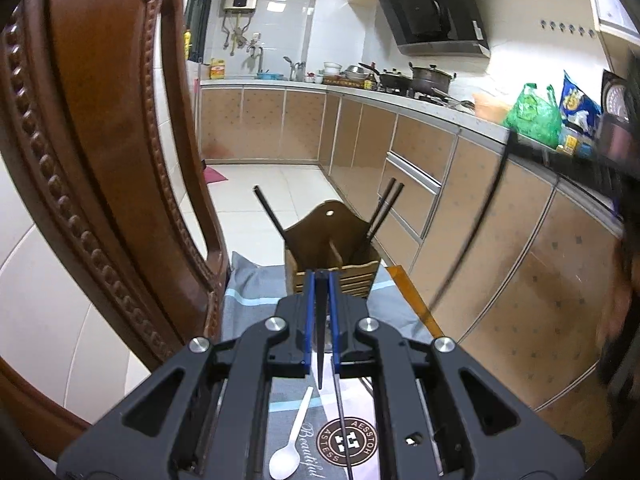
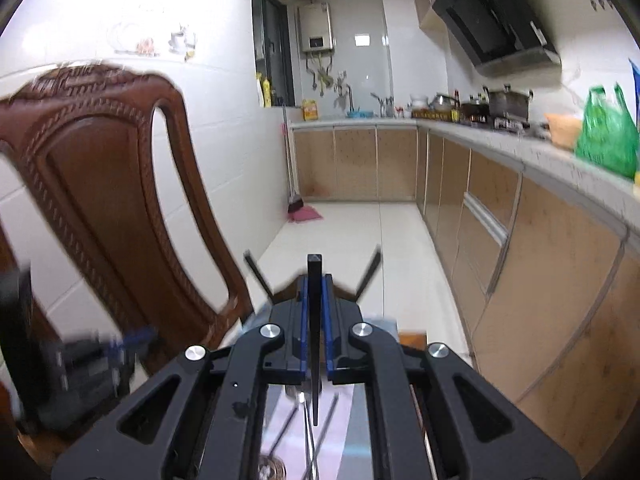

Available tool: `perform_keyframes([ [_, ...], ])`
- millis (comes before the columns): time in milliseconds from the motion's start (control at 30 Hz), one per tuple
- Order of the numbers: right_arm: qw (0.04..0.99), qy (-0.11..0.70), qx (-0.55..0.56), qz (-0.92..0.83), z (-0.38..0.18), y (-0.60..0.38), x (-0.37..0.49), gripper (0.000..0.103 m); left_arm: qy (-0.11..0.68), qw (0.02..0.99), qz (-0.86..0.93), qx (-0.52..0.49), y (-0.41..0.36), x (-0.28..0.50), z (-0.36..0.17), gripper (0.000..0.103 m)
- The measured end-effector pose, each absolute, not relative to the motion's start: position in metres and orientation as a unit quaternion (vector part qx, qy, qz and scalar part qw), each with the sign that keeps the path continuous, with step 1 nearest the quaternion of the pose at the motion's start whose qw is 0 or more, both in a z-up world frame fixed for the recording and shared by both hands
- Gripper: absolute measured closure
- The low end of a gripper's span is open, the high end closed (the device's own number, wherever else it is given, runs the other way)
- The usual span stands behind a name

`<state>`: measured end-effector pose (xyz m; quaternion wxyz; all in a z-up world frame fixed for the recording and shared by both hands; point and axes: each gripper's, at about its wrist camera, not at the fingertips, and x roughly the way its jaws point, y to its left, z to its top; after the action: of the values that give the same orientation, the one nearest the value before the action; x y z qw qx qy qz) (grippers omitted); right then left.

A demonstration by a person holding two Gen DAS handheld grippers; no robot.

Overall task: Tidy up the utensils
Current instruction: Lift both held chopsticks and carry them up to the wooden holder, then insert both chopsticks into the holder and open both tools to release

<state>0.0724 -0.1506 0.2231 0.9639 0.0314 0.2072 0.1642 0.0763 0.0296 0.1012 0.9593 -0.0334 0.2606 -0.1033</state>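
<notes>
Left gripper [image 1: 321, 276] clamped a black chopstick [image 1: 321, 344], tip aimed at the wooden holder [image 1: 334, 258] on the cloth [image 1: 248, 284]. Right gripper [image 2: 316, 280] clamped another chopstick [image 2: 315, 340], raised clear. Holder already contained three chopsticks [image 1: 384, 208]. White spoon [image 1: 290, 440] lay below.

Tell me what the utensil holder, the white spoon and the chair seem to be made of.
Holder: likely wood or bamboo, matte brown, slatted front.
Spoon: probably plastic, plain opaque white; could be ceramic.
Chair: wood, glossy reddish-brown varnish, carved beaded edging.
</notes>
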Motion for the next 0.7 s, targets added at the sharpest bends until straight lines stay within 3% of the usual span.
perform_keyframes([
  [300, 0.974, 0.183, 0.039, 0.124, 0.259, -0.122, 0.168, 0.096, 0.270, 0.957, -0.092, -0.059, 0.056, 0.086, 0.093, 0.096],
  [700, 0.950, 0.270, 0.113, 0.105, 0.145, -0.119, 0.261, 0.095, 0.284, 0.951, -0.099, -0.066, 0.057, 0.096, 0.087, 0.096],
])
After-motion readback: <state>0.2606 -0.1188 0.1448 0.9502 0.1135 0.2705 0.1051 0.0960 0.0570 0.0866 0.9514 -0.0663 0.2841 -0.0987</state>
